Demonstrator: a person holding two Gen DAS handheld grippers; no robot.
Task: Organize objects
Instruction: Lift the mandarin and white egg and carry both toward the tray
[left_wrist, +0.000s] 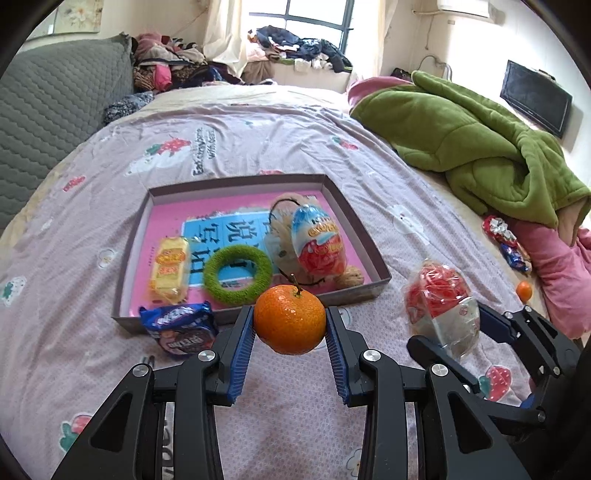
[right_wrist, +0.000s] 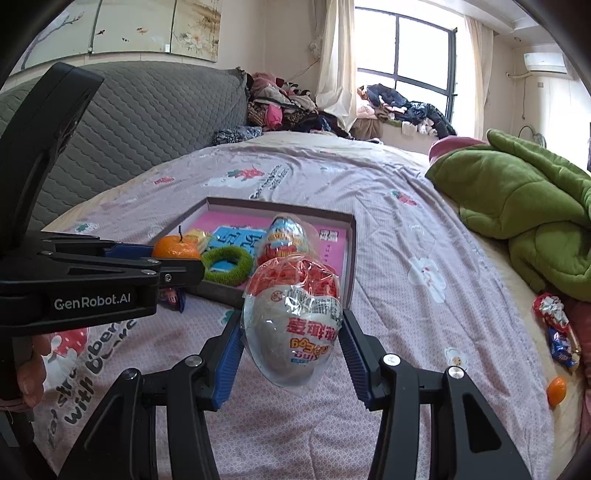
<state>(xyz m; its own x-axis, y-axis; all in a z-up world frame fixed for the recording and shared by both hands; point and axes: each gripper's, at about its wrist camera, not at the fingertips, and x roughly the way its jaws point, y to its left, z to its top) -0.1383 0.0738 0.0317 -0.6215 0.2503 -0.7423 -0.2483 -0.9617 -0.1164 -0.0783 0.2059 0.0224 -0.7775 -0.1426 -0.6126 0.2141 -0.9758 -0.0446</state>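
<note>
So the left claw is clamped on a mandarin, stem pointing up and a bit away from the camera, held just above the bedspread right in front of the shallow box. The right claw has a plastic-wrapped toy egg pinched between its blue pads, long axis roughly upright, red end up and tipped slightly toward the box. Both claws angle downward, side by side, left one closer to the box's near edge. Box already holds a green ring, a yellow snack pack and another egg.
</note>
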